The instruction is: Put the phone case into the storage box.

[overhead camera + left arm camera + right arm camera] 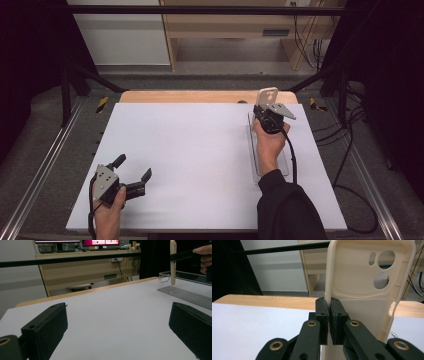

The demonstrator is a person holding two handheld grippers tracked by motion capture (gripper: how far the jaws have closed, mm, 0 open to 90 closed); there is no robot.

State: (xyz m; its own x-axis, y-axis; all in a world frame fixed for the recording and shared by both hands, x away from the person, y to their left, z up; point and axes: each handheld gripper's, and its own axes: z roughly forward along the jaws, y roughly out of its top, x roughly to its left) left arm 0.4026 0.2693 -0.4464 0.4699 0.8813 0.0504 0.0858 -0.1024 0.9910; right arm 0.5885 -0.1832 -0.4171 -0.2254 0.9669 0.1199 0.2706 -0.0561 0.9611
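While the right gripper (328,322) pinches one long edge of the cream phone case (367,287), jaws clamped tight, the case stands upright at upper right of the high view, above the clear tray's (285,165) far end. Left gripper (134,175) sits wide open, empty, lower left.

Camera layout: one fixed overhead view, two claw-mounted views.
From above we look forward and down over the whole counter (200,165); riding low and close, we look along each claw, and all views share the phone case (367,287).
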